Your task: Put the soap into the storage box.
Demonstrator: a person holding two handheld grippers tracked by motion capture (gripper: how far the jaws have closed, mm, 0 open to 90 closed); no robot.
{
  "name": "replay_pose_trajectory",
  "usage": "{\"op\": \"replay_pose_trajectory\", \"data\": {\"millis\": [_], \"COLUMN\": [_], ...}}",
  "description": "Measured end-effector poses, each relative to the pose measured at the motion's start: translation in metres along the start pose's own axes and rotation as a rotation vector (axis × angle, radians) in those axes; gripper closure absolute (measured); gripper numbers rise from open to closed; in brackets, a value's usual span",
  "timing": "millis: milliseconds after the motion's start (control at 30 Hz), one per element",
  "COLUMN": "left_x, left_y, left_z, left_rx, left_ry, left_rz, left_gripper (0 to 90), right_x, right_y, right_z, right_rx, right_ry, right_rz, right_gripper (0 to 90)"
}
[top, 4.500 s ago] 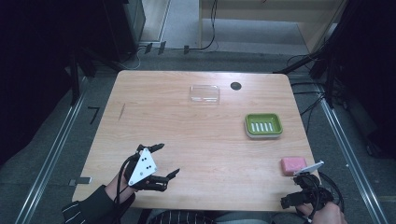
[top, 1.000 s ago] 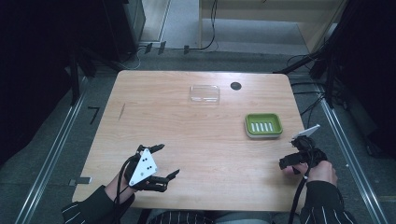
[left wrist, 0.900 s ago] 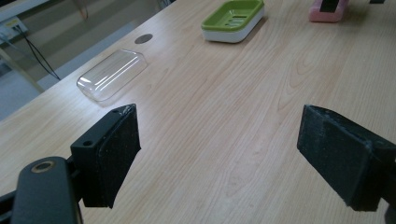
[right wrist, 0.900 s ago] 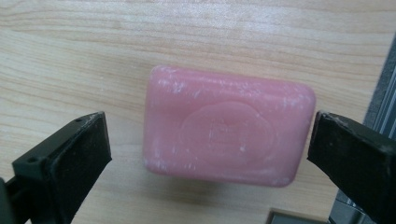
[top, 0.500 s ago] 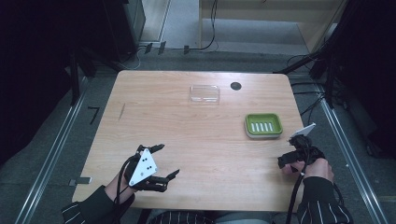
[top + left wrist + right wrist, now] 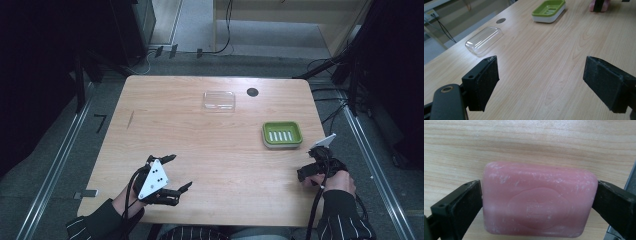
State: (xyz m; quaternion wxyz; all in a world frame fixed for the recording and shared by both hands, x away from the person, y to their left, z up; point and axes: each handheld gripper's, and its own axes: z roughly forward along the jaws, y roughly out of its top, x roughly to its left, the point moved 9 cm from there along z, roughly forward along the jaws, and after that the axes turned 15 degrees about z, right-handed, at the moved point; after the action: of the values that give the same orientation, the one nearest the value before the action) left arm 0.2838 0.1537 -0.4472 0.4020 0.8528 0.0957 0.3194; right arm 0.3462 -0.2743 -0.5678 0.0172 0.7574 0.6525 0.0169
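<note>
pink scuffed soap bar (image 6: pixel 539 200)

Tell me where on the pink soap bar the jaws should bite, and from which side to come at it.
Grip the pink soap bar across its length, one jaw on each short end, coming from above. It lies flat on the table, so the broad stamped face gives no purchase, while the ends are fairly straight. The right gripper already stands this way, jaws against both ends.

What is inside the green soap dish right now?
The green soap dish holds nothing; its pale ridged insert is bare. The pink soap bar sits between the right tool jaws; its underside is hidden.
</note>
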Motion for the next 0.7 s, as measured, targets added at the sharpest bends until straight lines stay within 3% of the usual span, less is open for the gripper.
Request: {"op": "replay_pose_trajectory", "data": {"millis": [133,267,700], "left_x": [0.0001,-0.0002,-0.0002], "left_y": [0.0000,0.0000,0.0002], "left_z": [0.0001,0.0000,0.0002], "left_rx": [0.000,0.000,0.000], "left_ry": [-0.001,-0.001,-0.001], "left_rz": [0.002,0.001,0.002], "left_gripper": [14.0,14.0,14.0], "right_x": [-0.0011,0.0001,0.0000], "right_y": [-0.0005,-0.0005,-0.0023], "right_z": [0.0014,-0.0002,0.0009], "right_rx": [0.006,0.000,0.014], "right_ry": [-0.005,-0.004,0.015], "right_rz": [-0.001,-0.001,0.014], "right_gripper": [1.2,10.9,11.4]}}
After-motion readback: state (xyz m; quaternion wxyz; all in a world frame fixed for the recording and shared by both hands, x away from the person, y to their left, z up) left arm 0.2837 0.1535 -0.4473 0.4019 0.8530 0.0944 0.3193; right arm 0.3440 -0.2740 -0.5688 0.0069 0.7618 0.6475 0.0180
